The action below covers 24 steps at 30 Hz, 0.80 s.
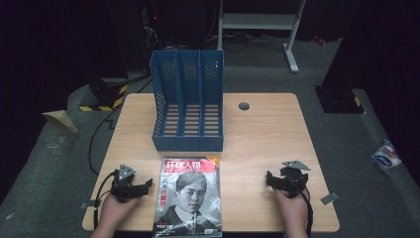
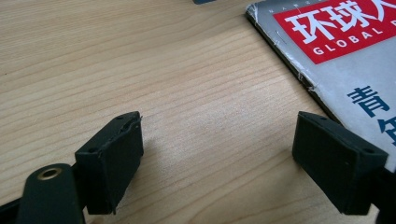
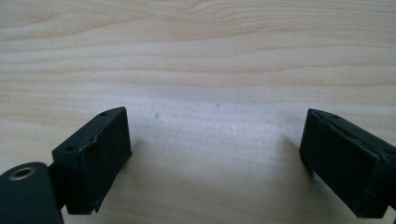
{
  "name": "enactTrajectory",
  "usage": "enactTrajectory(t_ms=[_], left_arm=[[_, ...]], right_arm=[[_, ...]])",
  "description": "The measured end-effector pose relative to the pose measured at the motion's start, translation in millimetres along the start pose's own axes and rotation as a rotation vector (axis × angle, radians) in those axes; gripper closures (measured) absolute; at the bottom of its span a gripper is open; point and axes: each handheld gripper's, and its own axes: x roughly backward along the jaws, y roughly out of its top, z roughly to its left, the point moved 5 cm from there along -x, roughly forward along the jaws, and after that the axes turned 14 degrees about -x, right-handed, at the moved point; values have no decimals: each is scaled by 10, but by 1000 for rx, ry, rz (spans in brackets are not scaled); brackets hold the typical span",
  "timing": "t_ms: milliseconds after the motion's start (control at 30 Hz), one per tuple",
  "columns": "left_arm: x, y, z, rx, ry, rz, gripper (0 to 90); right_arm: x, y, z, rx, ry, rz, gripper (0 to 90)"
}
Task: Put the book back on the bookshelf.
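Observation:
A magazine [image 1: 189, 196] with a red title band and a portrait on its cover lies flat at the table's front middle. Behind it stands a blue three-slot file rack [image 1: 188, 101], its slots bare. My left gripper [image 1: 146, 184] rests on the table just left of the magazine, open, with bare wood between its jaws; in the left gripper view [image 2: 219, 154] the magazine's worn top corner [image 2: 327, 46] lies beside the right jaw. My right gripper [image 1: 270, 179] sits to the magazine's right, open over bare wood [image 3: 215, 154].
The wooden table [image 1: 267, 134] has a grey cable grommet [image 1: 243, 106] behind the right side. A white frame leg [image 1: 293, 44] and dark floor lie beyond the table. A white packet [image 1: 386, 154] lies on the floor at right.

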Motion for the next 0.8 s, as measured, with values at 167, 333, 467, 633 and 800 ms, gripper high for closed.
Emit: enactTrajectory(t_ms=[167,333,467,633,800], left_arm=[[-1,1,1,1,0,1,165],[-1,2,-3,3,7,0,167],[2,0,-4,4,8,0,170],[15,-8,-13,6,9,-2,181],[17,-8,-13,7,8,-2,189]], right_arm=[[35,-36,-13,14,7,0,86],[33,-30,-26,25,8,-1,88],[33,-30,-26,25,9,-1,88],[33,-30,-26,25,9,-1,87],[34,-31,-25,25,8,-1,89]])
